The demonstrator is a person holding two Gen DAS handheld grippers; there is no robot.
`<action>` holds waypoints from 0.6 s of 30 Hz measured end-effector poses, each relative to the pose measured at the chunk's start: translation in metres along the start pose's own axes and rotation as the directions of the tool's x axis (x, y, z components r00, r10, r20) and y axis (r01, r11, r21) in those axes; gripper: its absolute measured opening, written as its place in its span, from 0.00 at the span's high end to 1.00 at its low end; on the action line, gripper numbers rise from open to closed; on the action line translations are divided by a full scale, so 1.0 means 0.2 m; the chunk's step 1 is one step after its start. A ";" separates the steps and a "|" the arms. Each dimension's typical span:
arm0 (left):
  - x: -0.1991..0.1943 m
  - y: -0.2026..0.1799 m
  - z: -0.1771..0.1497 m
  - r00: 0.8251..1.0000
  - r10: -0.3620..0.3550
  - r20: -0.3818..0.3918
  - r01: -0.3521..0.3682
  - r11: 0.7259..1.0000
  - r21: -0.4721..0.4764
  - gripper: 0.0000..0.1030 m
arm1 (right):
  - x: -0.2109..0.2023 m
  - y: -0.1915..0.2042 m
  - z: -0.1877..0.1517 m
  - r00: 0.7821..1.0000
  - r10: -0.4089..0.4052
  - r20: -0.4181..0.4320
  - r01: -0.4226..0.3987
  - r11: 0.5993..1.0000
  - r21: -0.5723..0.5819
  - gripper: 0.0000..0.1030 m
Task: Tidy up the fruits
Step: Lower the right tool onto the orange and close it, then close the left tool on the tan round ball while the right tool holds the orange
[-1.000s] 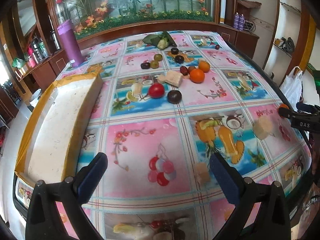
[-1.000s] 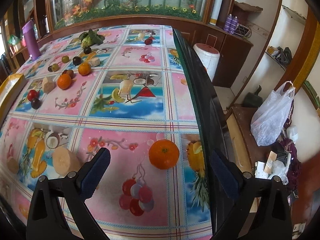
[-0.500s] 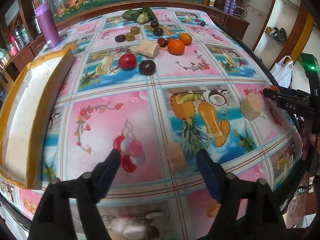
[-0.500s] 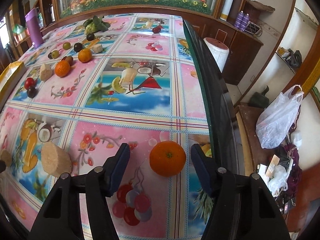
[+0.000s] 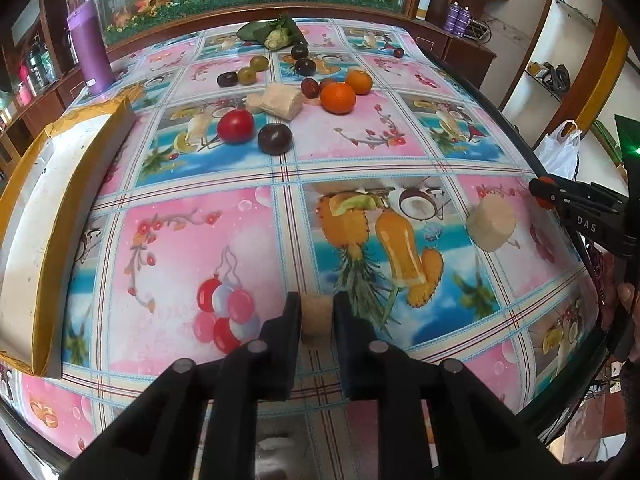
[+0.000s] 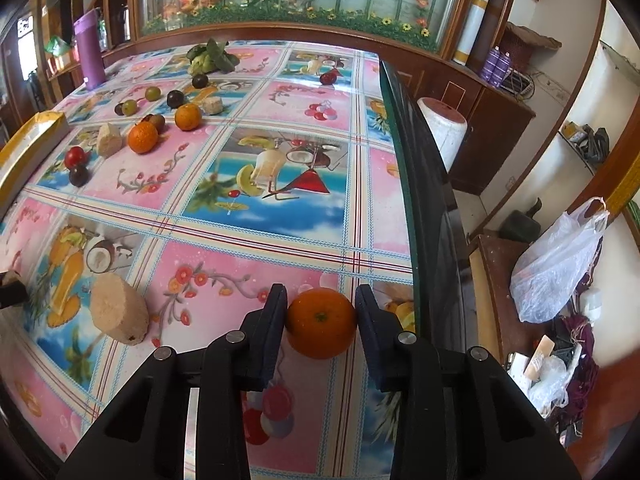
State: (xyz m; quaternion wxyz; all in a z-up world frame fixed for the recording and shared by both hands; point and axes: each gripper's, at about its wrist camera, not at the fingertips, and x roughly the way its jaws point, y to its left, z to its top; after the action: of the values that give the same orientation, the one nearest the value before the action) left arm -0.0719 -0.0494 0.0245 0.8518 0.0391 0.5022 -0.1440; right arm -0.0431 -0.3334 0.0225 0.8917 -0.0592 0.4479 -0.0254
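Note:
My left gripper is shut on a small tan fruit chunk that rests on the tablecloth near the front edge. My right gripper is shut on an orange beside the table's right edge. A bigger tan chunk lies between the two grippers and also shows in the right wrist view. A cluster further back holds a red tomato, a dark plum, two oranges and tan chunks.
A white box with yellow edging lies along the left side. A purple bottle stands at the back left. Green leafy produce lies at the far end. The table's right edge drops to the floor.
Both grippers moved forward and down and closed: the left onto the small tan chunk, the right onto the orange.

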 end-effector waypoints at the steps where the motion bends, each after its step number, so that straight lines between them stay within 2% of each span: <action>1: 0.00 0.01 0.01 1.000 -0.007 0.004 0.007 1.000 -0.009 0.82 | -0.02 0.00 0.00 1.000 0.005 0.006 -0.005 1.000 0.002 0.67; 8: -0.07 0.13 0.02 0.999 -0.024 0.024 0.026 0.996 -0.087 0.82 | -0.16 0.08 0.02 0.996 0.054 0.066 -0.052 0.998 -0.030 0.67; 15: -0.15 0.30 0.03 0.996 -0.045 0.077 0.053 0.994 -0.098 0.82 | -0.23 0.36 0.08 0.987 0.141 0.073 -0.135 0.987 -0.085 0.67; 16: -0.15 0.33 0.03 0.996 -0.046 0.071 0.052 0.995 -0.087 0.82 | -0.23 0.40 0.08 0.988 0.139 0.075 -0.131 0.987 -0.096 0.67; 18: -0.14 0.38 0.03 0.994 -0.102 0.026 0.104 0.992 -0.067 0.82 | -0.23 0.48 0.10 0.989 0.136 0.065 -0.129 0.986 -0.105 0.67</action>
State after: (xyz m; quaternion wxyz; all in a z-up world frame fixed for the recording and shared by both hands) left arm -0.0585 0.0288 0.0456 0.8498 -0.0177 0.4983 -0.1708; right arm -0.0561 -0.2310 0.0591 0.9028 -0.0752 0.4193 0.0587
